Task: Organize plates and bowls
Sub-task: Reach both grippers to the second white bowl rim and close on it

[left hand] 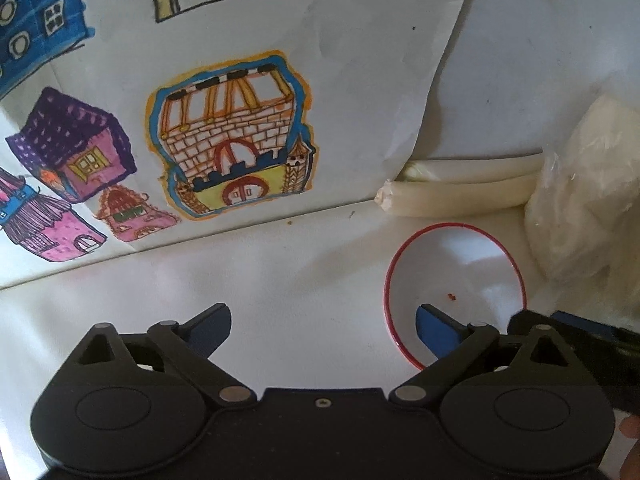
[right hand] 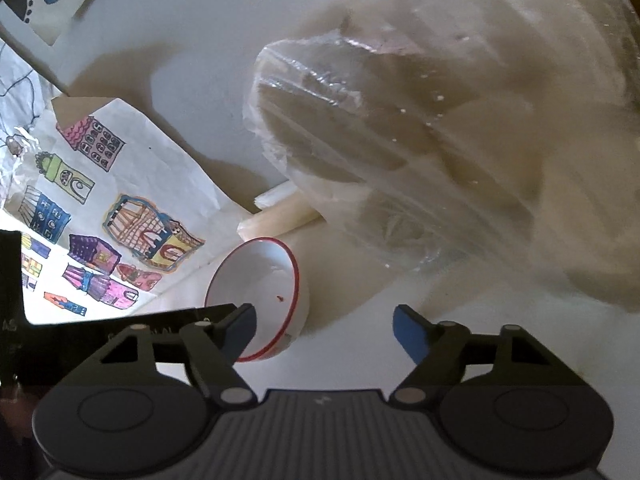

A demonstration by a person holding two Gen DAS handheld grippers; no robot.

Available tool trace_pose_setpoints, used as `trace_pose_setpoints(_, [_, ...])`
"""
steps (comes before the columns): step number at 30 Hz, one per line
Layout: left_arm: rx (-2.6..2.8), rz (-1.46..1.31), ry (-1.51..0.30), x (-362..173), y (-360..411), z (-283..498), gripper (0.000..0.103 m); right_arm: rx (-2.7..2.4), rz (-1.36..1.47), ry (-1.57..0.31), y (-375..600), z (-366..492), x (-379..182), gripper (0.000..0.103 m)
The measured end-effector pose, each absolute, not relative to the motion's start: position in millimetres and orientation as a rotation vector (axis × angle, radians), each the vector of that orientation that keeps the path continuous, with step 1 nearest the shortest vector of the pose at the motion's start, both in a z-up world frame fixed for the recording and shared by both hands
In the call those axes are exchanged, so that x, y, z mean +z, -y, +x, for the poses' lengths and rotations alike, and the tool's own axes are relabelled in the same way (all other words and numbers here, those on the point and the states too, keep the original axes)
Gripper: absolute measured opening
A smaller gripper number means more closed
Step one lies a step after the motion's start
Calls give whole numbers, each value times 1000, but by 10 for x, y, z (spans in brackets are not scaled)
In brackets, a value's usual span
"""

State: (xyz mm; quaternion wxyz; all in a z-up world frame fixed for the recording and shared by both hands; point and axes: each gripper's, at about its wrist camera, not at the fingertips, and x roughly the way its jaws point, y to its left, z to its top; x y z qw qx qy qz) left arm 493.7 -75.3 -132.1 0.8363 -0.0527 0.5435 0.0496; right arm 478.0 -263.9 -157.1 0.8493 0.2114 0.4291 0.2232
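L gripper (left hand: pixel 324 332): jaws stood wide apart, nothing btw them; its right blue pad overlapped the bowl's near-left rim in the left wrist view, contact could not be told.
Bowl (left hand: pixel 456 292): white w/ red rim, lay to the right of the L gripper and a bit ahead, on the white table (left hand: pixel 280 280); round, so no long axis; a small red crumb inside.
Same bowl from the R side (right hand: pixel 264 292): lay left-ahead of the R gripper (right hand: pixel 324 328), its opening tipped toward the camera.
R gripper: jaws partly open, empty; left pad in front of the bowl's near rim, right pad well clear of it on the outer side.
Nearer hand: both close, judged abt equal; the R jaws seemed to straddle the rim.
Pose: L pointed steeply down, R more shallow.
Beyond bowl: plastic-wrapped bundle (right hand: pixel 440 152), ahead-right of R gripper.
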Motion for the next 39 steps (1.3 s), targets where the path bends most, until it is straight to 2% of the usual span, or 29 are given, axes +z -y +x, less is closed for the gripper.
trace_pose_setpoints(2, [109,-120,-1165,-1318,754,4933,93,465,436,-909,2610,4802,-1566,67])
trace_pose_setpoints(6, [98,-160,-1167,-1300,764,4886,82,463,437,-926,2574,4838,-1579,58])
trace_pose_setpoints(8, [84,-189,-1169,-1320,763,4859,73,471,443,-939,2561,4847,-1594,55])
trace_pose_setpoints(10, [70,-218,-1169,-1335,764,4845,57,481,454,-951,2558,4851,-1610,50])
trace_pose_setpoints(13, [49,-248,-1164,-1353,794,4813,45,490,463,-958,2541,4858,-1620,47])
trace_pose_setpoints(16, [30,-271,-1161,-1373,818,4799,35,499,461,-960,2522,4876,-1628,44])
trace_pose_setpoints(22, [7,-308,-1151,-1359,912,4779,16,515,460,-963,2478,4908,-1628,29])
trace_pose_setpoints(25, [5,-300,-1149,-1346,961,4776,14,530,452,-958,2443,4892,-1610,19])
trace_pose_setpoints(39, [-29,-307,-1124,-1255,920,4628,14,557,414,-944,2487,4753,-1511,18])
